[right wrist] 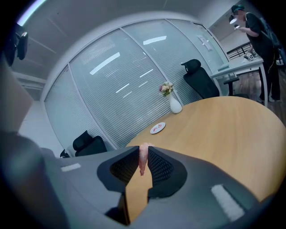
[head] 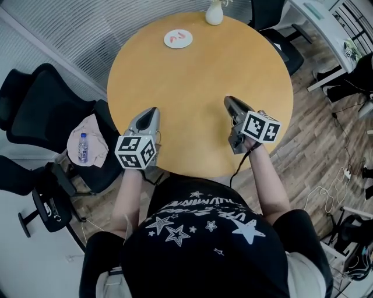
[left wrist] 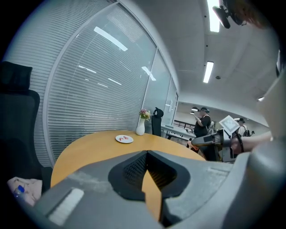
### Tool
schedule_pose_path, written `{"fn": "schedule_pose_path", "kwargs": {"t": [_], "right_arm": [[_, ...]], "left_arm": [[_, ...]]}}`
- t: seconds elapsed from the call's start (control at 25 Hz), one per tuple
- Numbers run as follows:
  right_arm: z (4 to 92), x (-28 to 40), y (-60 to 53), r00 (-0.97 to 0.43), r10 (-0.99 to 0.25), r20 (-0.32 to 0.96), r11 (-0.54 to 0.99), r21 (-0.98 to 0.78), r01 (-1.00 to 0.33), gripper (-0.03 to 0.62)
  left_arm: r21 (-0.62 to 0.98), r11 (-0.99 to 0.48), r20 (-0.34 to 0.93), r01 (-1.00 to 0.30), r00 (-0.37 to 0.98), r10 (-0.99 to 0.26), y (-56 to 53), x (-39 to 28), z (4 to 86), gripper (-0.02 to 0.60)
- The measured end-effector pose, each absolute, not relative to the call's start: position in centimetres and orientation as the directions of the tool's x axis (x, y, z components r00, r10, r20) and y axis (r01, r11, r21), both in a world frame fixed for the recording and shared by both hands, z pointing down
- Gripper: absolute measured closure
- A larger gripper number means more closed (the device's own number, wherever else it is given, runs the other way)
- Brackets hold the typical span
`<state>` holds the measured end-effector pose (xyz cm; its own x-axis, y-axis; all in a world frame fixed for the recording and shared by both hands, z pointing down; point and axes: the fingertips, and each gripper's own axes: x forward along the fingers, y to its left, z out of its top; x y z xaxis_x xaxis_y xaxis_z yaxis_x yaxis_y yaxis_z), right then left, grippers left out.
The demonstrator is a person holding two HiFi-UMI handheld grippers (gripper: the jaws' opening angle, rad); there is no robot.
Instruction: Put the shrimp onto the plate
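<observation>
A small white plate [head: 178,38] with a couple of red shrimp pieces sits at the far side of the round wooden table [head: 198,87]; it also shows as the plate [left wrist: 124,139] and the plate [right wrist: 157,128]. My right gripper [right wrist: 143,151] is shut on a pale pink shrimp [right wrist: 143,162], pinched upright between the jaw tips. In the head view the right gripper [head: 228,100] hovers over the table's near right, far from the plate. My left gripper [head: 153,110] is over the near left edge; the left gripper [left wrist: 146,153] is shut with nothing in it.
A white vase [head: 214,13] with flowers stands at the table's far edge, right of the plate. Black office chairs [head: 35,110] stand to the left, one with a cloth and a water bottle [head: 83,147]. A white desk [head: 326,29] is at the back right. A person [left wrist: 203,123] stands far off.
</observation>
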<state>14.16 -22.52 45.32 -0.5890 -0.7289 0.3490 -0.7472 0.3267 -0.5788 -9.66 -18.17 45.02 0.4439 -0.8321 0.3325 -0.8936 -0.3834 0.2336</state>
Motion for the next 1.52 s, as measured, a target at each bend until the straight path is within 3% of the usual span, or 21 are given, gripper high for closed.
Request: {"fn": "schedule_pose_path", "kwargs": {"t": [0.6,1.52], "right_arm": [[45.4,10.8,-32.5,-0.564,-0.719,0.407,0.314,-0.533,-0.785,0.530],[51.6,-0.2,-48.3,-0.554,-0.650,0.521,0.338,-0.455,-0.824,0.530]], "left_arm": [[0.234,-0.440,0.345,-0.867,0.497,-0.796,-28.2,-12.5,45.3,0.580],[0.288,-0.401,0.398,-0.870,0.490,-0.776,-39.0,-19.7,51.2,0.580]]}}
